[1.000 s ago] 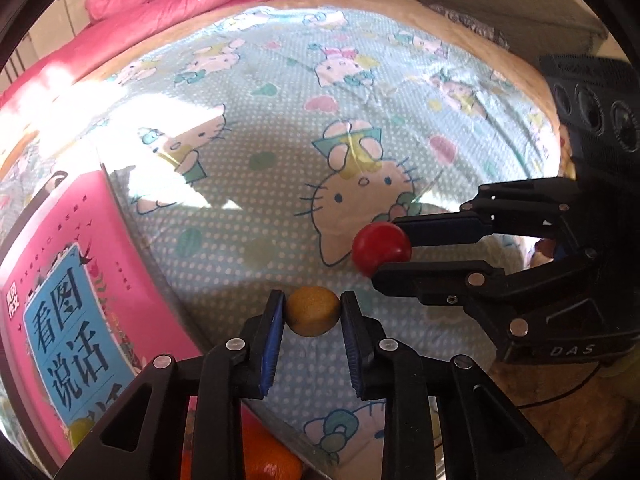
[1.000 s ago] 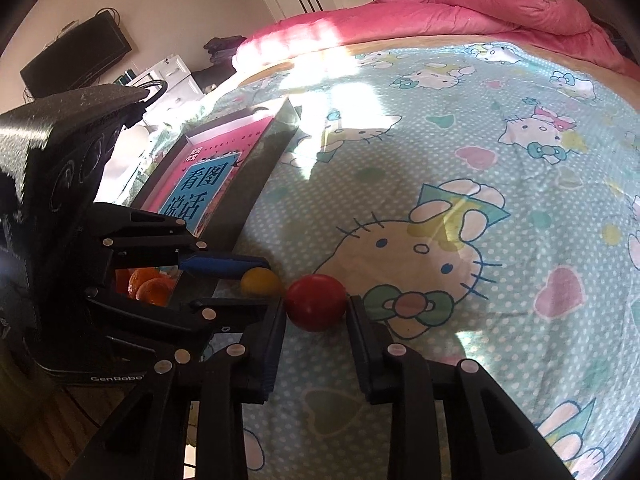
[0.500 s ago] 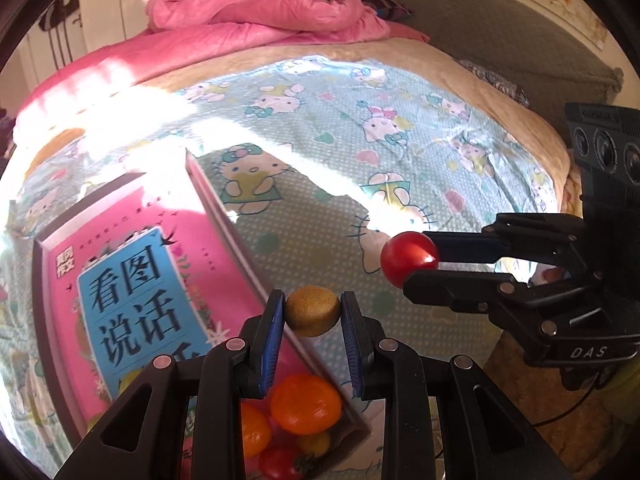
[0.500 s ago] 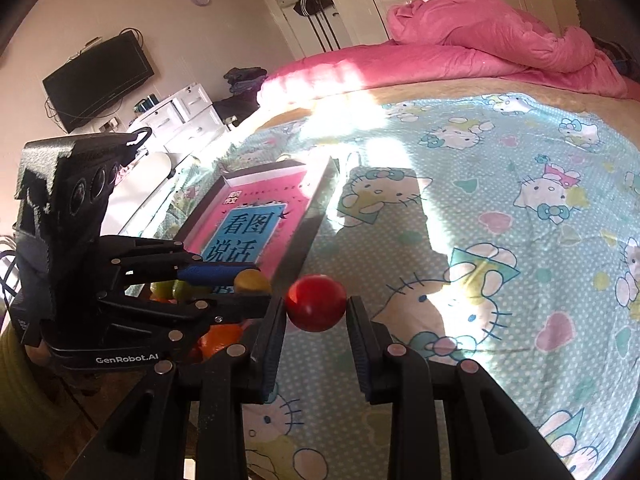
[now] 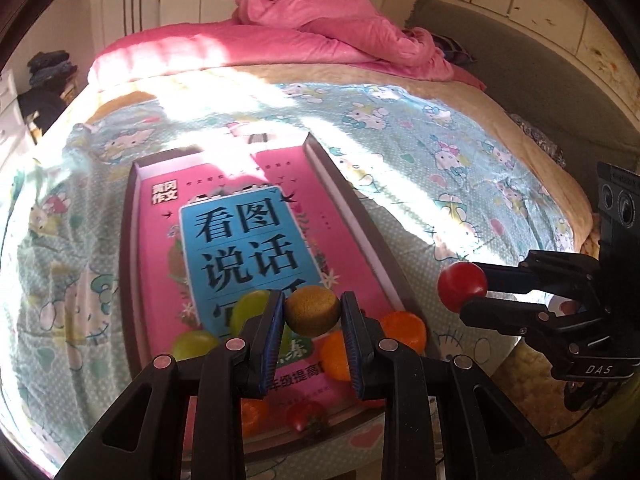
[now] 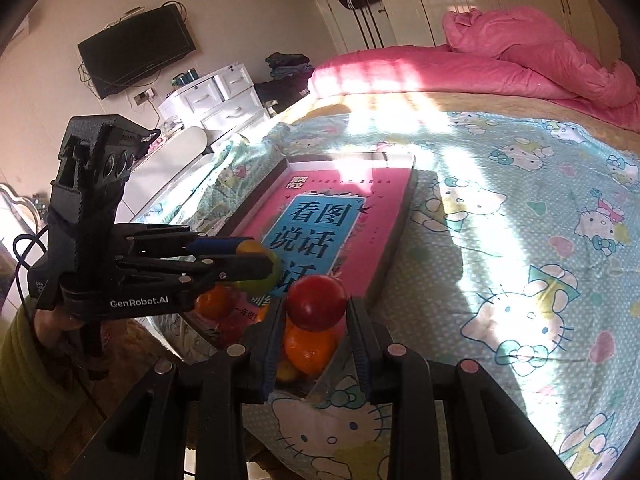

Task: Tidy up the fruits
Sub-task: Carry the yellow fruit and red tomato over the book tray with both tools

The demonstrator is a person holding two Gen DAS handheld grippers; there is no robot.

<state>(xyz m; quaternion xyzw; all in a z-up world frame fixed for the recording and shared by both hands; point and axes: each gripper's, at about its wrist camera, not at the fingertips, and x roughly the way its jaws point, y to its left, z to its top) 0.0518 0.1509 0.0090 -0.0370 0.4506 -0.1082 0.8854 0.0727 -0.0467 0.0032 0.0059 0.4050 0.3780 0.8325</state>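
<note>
Fruits (image 5: pixel 402 330) lie in the tray (image 5: pixel 352 204) on the bed (image 5: pixel 460 160), at its near end

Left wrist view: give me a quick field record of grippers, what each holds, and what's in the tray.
left gripper: shut on brownish-yellow fruit, above tray
right gripper: shut on red fruit
tray: on bed, pink book inside
tray fruit: oranges, green fruit, small tomato at near end
surface: cartoon-cat bedsheet
background: pink quilt

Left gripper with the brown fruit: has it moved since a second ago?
Yes. The left gripper, shut on the brown fruit, has moved off the bedsheet and over the tray.
</note>
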